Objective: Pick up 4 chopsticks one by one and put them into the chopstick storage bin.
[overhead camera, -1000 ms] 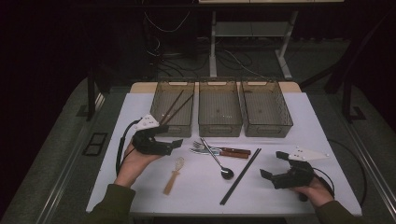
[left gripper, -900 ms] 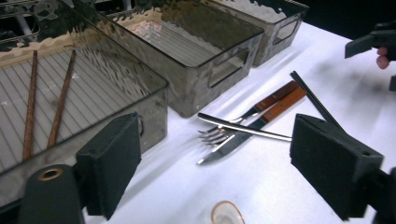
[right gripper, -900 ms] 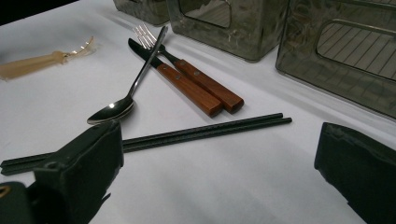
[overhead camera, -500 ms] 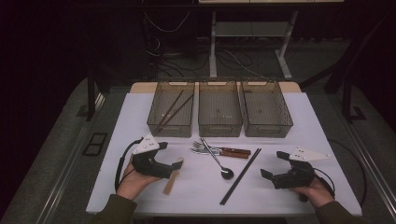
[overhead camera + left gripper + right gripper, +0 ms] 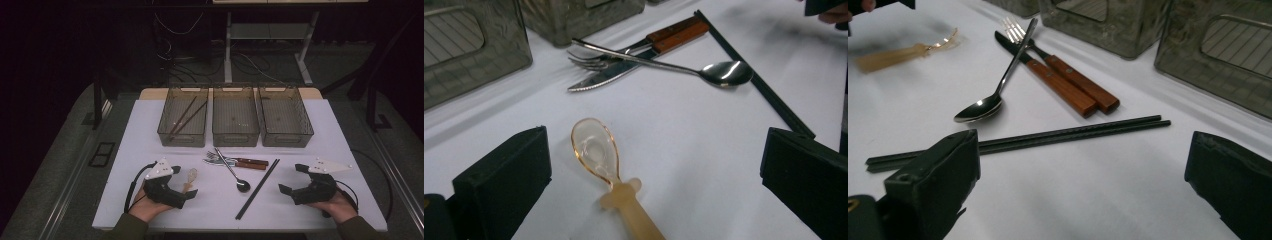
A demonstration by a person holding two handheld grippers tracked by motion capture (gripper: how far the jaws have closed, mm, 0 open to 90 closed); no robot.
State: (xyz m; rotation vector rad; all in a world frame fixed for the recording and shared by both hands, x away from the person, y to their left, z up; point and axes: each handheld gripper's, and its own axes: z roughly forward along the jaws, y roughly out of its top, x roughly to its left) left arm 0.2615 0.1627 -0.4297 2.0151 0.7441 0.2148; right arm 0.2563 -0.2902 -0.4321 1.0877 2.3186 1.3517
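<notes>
A clear amber spoon [image 5: 596,147] with a pale handle lies on the white table [image 5: 145,145], bowl pointing away from me. My left gripper [image 5: 655,137] is low over it and open. Its jaws have just been opening and now stand wide on either side of the spoon without touching it. From above, the left gripper [image 5: 184,182] sits at the front left with the amber spoon [image 5: 191,176] partly under it. My right gripper [image 5: 292,178] rests open at the front right, and in its own view the right gripper [image 5: 1084,165] holds nothing, just short of the black chopsticks [image 5: 1048,135].
Mid-table lie a metal spoon [image 5: 234,174], a fork and knife with wooden handles [image 5: 242,162], and black chopsticks [image 5: 258,189]. Three smoky bins stand in a row behind: the left bin [image 5: 165,131] holds dark chopsticks, then the middle bin [image 5: 235,137] and right bin [image 5: 306,131].
My left gripper has come down and toward the front edge, over the amber spoon, and its jaws have spread wider. The right gripper has stayed put.
</notes>
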